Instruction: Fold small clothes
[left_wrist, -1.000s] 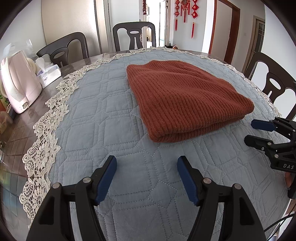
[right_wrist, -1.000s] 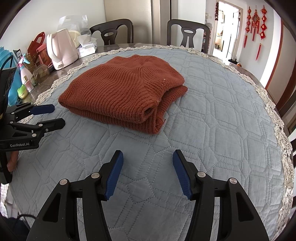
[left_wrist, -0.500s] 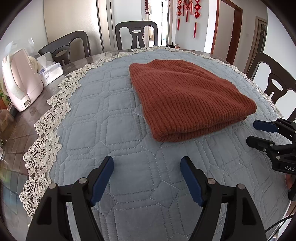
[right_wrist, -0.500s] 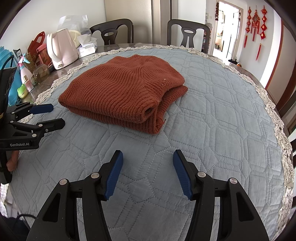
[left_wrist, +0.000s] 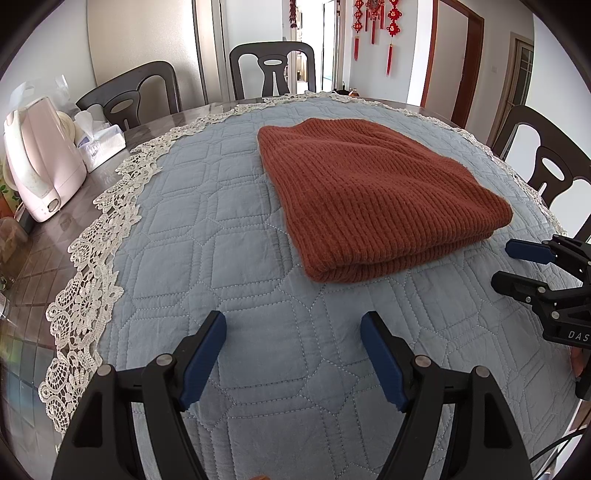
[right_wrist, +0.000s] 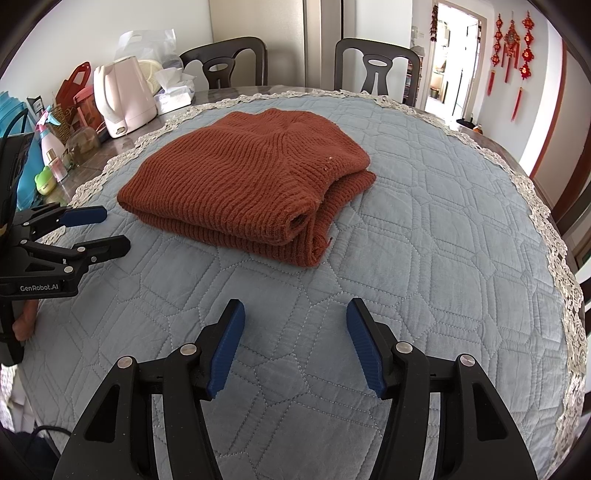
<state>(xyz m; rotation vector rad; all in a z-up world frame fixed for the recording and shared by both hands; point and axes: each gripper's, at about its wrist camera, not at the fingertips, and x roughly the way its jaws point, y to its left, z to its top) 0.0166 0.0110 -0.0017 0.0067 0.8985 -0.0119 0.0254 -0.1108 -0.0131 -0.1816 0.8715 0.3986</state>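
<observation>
The left gripper (left_wrist: 291, 328) hangs spread and empty over the quilted blue tablecloth (left_wrist: 207, 236), its jaws having just widened; the right gripper (right_wrist: 295, 317) is likewise spread, nothing between its pads; both sit back from the folded rust-red knit sweater (right_wrist: 243, 184), which lies mid-table in neat layers, so the fold looks finished.

One sweater (left_wrist: 373, 192), two grippers (left_wrist: 291, 354)
</observation>
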